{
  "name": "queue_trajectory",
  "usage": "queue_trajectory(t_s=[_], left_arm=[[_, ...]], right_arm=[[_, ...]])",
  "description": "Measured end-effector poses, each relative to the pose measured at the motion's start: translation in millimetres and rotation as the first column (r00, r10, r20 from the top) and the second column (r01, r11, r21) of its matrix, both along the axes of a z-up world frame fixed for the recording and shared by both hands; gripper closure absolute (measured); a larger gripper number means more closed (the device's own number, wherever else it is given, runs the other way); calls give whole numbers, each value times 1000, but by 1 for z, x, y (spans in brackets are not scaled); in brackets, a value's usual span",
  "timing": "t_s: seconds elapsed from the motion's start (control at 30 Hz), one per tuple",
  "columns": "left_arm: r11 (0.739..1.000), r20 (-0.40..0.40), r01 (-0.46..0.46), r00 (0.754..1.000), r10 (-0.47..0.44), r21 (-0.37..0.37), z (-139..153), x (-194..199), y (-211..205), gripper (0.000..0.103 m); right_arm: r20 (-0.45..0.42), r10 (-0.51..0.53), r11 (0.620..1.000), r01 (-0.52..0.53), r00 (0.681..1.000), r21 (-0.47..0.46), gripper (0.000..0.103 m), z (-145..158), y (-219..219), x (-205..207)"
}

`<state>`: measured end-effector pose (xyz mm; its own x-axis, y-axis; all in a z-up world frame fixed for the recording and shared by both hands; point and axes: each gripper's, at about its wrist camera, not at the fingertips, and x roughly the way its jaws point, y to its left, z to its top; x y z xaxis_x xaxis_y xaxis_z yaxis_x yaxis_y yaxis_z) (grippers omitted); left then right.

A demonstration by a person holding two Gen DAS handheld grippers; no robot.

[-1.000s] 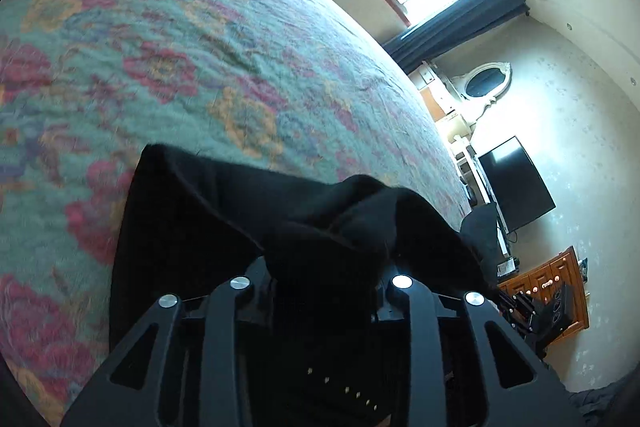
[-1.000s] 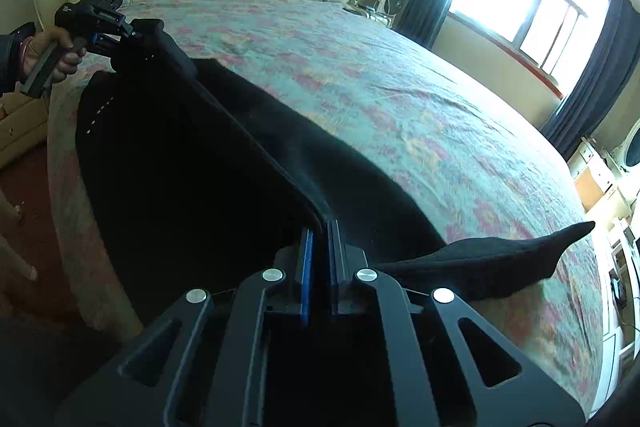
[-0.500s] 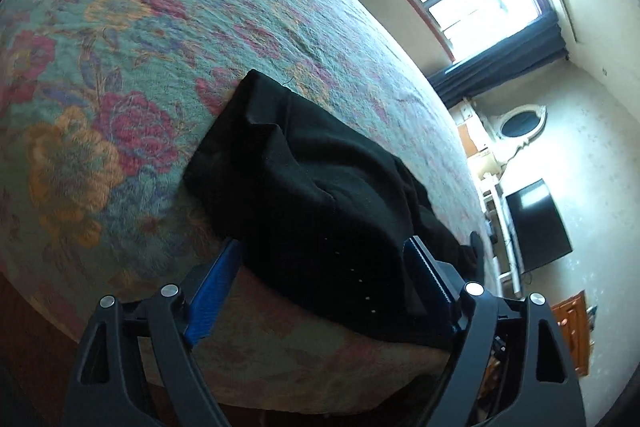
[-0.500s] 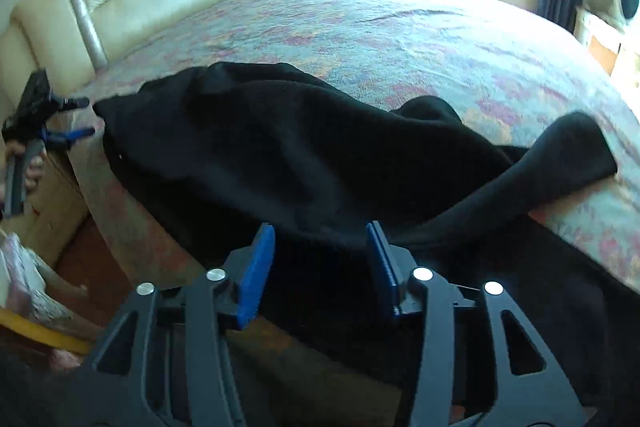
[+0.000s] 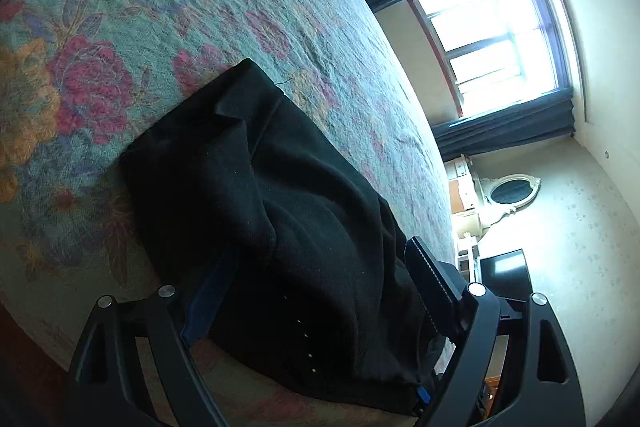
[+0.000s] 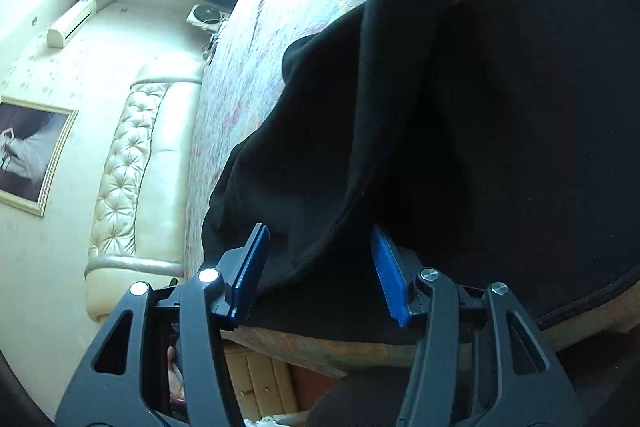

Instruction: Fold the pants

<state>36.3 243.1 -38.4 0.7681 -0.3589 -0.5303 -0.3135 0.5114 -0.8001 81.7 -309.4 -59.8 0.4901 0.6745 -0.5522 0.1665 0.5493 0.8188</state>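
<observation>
Both my grippers hang wide apart over the black pants, which lie bunched near the edge of the floral bedspread, part of the cloth draping over the mattress side.

My left gripper has its fingers spread, gripping nothing; the folded mound of fabric sits directly ahead of them and partly between them, its long run stretching away toward the far right, in the direction of the window. A squared corner of cloth points up the bed, away from me.

My right gripper is likewise spread, its blue pads bare, with a thick rolled fold of the pants dropping down into the gap between them (touching or merely close, I cannot tell). The headboard stands beyond to the left.

Judging by this, the right hand is nearer a usable edge: that fold runs lengthwise straight toward its fingers. Both hands are tipped, angled in low from the bedside. The fold looks unfinished.
</observation>
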Motion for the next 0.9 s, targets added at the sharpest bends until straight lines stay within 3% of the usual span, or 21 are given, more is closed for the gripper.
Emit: queue_trajectory(t_s=[0.13,0.23,0.3,0.43,0.47,0.57,0.8,0.9], left_arm=[[999,-51,-1,999,4,53,-14,4,-3,19],[994,-51,24,999,-19,106,-13,7,-8,19],[991,-56,38,998,-30,132,-12,10,-10,21],[992,-55,36,998,-29,125,-15,9,-3,63],[992,-53,34,998,-28,118,-17,8,1,69],[994,-38,34,999,-31,103,-21,-2,10,77],[993,-43,56,998,-52,102,-29,-14,14,75],[998,-18,51,999,-50,38,-30,-20,19,68]], right_arm=[[-4,-42,999,42,999,-31,52,-7,6,3],[24,-18,986,21,1000,-164,91,-2,16,7],[19,-16,983,19,1000,-184,93,-5,17,6],[63,-49,987,58,997,-147,94,4,6,-8],[79,-52,988,63,996,-140,94,8,5,-14],[112,-37,988,53,993,-144,94,15,1,-31],[37,-34,987,39,999,-157,93,-16,-4,-43],[42,-29,986,36,999,-162,86,-14,-11,-47]])
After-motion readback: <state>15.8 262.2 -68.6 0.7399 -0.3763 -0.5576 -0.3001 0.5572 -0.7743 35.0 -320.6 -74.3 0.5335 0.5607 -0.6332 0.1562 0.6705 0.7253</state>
